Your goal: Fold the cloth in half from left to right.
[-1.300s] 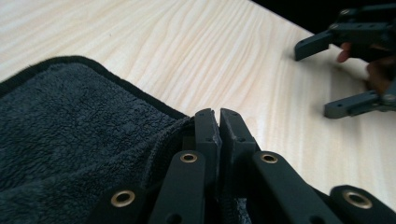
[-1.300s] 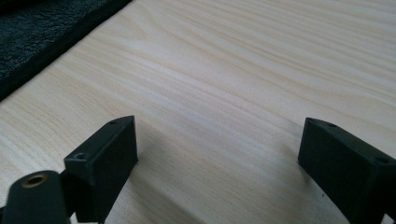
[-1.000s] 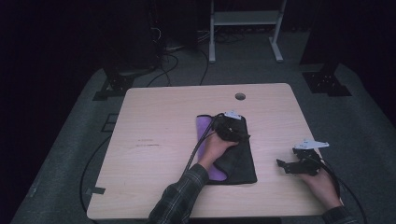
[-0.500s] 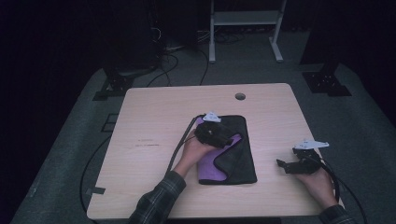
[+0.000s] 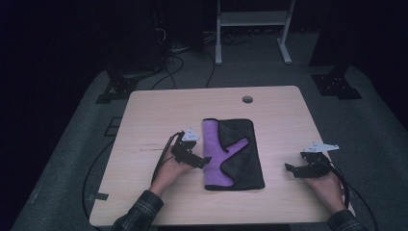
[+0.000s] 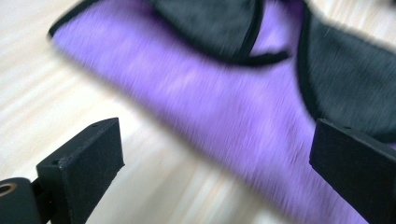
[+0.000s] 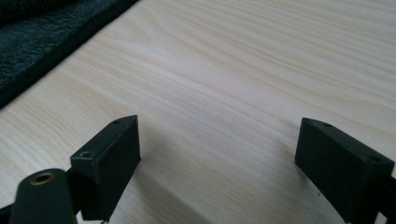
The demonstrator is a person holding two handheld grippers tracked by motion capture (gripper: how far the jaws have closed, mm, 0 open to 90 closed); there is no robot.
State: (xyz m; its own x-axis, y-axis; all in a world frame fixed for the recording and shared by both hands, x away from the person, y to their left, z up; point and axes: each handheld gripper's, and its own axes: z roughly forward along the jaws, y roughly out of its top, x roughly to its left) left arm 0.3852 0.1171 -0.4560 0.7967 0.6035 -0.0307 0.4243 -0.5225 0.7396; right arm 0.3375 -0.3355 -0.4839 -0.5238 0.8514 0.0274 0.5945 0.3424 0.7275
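folded cloth (image 5: 233, 154) lies just beside left tool (image 5: 201, 161), long axis running away from the person; jaws just opened wide, nothing held; right tool (image 5: 290, 168) farther off, wide.

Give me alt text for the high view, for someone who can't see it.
A folded purple and black cloth lies mid-table. The left gripper sits open just off its left edge, holding nothing. The right gripper rests open near the table's right edge, apart from the cloth.
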